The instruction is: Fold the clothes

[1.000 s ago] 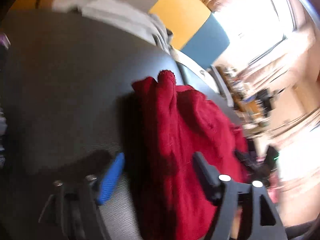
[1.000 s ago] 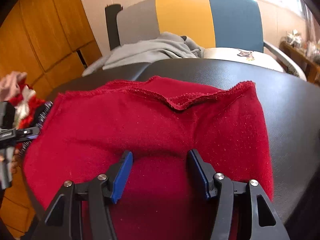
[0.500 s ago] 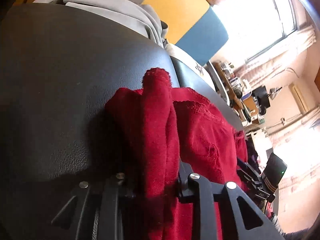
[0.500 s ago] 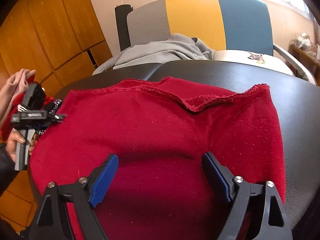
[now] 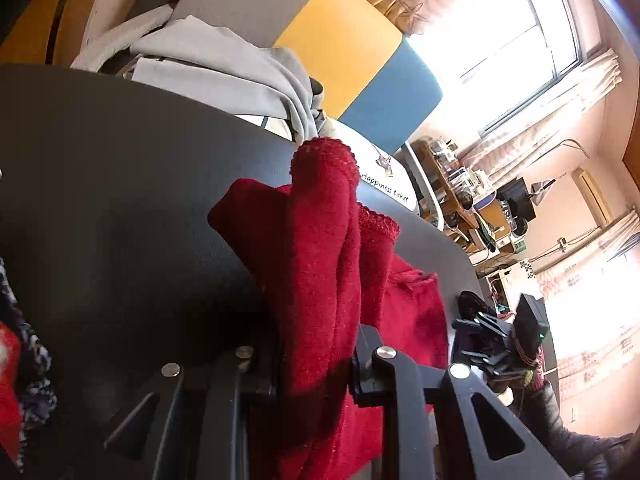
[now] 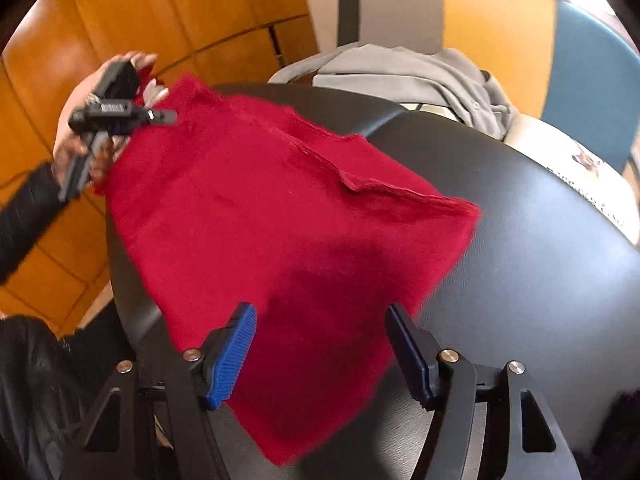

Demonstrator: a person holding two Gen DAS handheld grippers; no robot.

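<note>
A red knitted garment lies on the black padded table. My left gripper is shut on a bunched edge of it, and the cloth stands up in a thick fold from the jaws. In the right wrist view a hand holds that left gripper at the garment's far left corner, raised off the table. My right gripper hovers over the near edge. Its jaws are closing, with red cloth between the blue pads, which do not press on it.
A grey garment is heaped on a chair with a grey, yellow and blue back behind the table. A printed white sheet lies on the chair seat. Wooden wall panels stand at the left.
The left gripper closed on the garment's bunched edge and lifted it, raising that corner off the table. The right gripper rose and rolled; its jaws widened, then narrowed again.
</note>
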